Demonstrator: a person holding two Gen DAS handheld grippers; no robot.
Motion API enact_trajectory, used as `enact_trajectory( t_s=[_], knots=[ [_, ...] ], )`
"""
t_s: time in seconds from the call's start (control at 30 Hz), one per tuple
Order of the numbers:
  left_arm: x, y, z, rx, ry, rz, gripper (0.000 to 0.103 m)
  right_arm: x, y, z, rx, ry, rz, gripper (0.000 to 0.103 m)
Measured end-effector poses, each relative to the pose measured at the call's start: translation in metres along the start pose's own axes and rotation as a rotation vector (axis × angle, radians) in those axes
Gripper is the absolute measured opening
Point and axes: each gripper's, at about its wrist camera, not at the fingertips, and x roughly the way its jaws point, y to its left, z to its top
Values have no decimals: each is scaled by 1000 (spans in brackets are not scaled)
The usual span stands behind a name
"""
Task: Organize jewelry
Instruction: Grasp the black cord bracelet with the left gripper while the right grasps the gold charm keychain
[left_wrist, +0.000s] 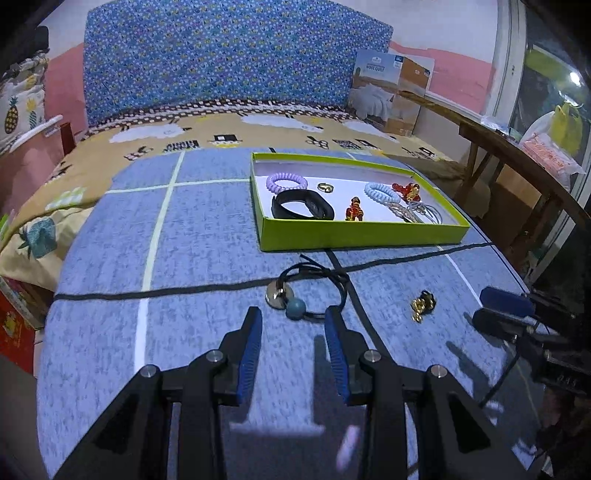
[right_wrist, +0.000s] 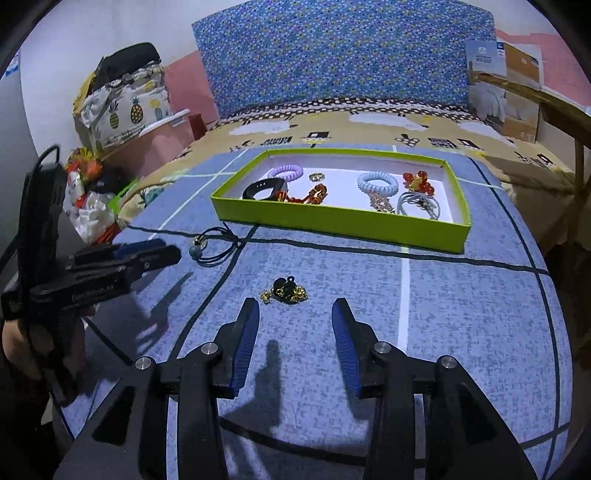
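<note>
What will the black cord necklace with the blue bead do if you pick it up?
The cord necklace will probably go floppy, since its thin cord lies in loose loops. Its blue bead and silver disc would likely dangle and swing. The round bead may roll a little if nudged.

**Two wrist cameras, one shared table**

The left wrist camera is riding low behind its own left gripper (left_wrist: 293, 319), facing forward across the blue cloth (left_wrist: 207, 229) toward the green tray (left_wrist: 354, 236) and the patterned headboard (left_wrist: 229, 62) beyond. It is sitting close to the cord necklace (left_wrist: 306, 291), just ahead of its fingers. The right wrist camera is looking the same way from further right, behind the right gripper (right_wrist: 294, 310), close to the gold-and-black piece (right_wrist: 285, 290). Both views are sharing the tray, both loose pieces, the cloth and the headboard. Each is also catching the other gripper at its edge, side-on.
</note>
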Motion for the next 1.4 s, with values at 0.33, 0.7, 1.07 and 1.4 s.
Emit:
enact_trajectory(
  t_s=[0.33, 0.7, 1.07, 1.4],
  knots=[
    [26, 2, 20, 21, 45, 7, 47, 17, 3, 5, -21, 39, -2, 42],
    [40, -7, 24, 72, 99, 13, 24, 33, 10, 9, -62, 83, -6, 42],
    [34, -12, 24, 105, 72, 2, 21, 43, 15, 11, -91, 118, -15, 42],
    [12, -8, 10, 64, 42, -42, 21, 48, 16, 13, -103, 134, -22, 22]
  ],
)
